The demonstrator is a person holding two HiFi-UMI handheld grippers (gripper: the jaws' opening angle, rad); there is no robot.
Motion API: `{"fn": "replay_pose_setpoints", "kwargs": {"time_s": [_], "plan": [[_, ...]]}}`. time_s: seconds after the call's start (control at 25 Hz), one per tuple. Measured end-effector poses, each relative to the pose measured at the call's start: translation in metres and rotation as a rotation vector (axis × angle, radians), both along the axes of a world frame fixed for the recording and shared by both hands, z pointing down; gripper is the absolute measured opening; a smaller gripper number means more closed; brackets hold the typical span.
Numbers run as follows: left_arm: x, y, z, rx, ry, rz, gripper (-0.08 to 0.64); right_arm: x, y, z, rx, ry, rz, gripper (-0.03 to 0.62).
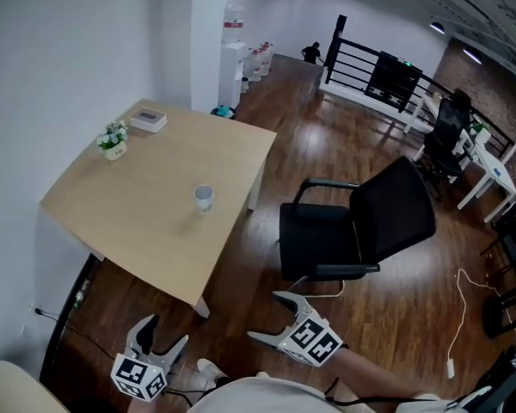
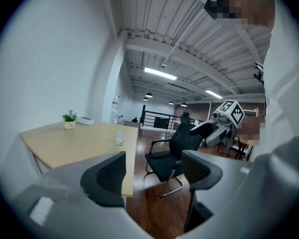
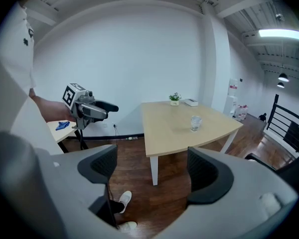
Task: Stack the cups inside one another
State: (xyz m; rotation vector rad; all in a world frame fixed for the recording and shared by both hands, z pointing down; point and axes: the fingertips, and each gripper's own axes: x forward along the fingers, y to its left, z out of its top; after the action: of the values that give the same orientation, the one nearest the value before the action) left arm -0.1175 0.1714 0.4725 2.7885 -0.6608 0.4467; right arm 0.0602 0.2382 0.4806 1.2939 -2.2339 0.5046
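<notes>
A small clear cup [image 1: 204,198] stands alone near the middle of the light wooden table [image 1: 138,222]; whether it is one cup or a nested stack I cannot tell. It also shows as the cup [image 2: 119,139] in the left gripper view and the cup [image 3: 196,123] in the right gripper view. My left gripper [image 1: 159,337] hangs open and empty below the table's near edge. My right gripper [image 1: 273,318] is open and empty too, low over the floor, well short of the table. Each gripper view shows the other gripper [image 2: 217,128] [image 3: 100,109].
A potted plant [image 1: 113,140] and a white box [image 1: 148,120] sit at the table's far left. A black office chair [image 1: 353,226] stands right of the table on the wood floor. A white wall runs along the left. Railings and desks lie far right.
</notes>
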Motion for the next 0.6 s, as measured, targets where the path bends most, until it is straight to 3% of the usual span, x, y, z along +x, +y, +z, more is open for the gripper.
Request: {"fn": "replay_pose_setpoints", "kwargs": {"time_s": [0.16,0.6], "plan": [[0.031,0.024,-0.011,0.034,0.006,0.004,0.368,0.028,0.039,0.006,0.005,-0.018,0.027,0.433],[0.055,0.097,-0.005,0.015,0.000,-0.020,0.368,0.064,0.107,0.019,0.008,-0.060,0.030,0.433]]}}
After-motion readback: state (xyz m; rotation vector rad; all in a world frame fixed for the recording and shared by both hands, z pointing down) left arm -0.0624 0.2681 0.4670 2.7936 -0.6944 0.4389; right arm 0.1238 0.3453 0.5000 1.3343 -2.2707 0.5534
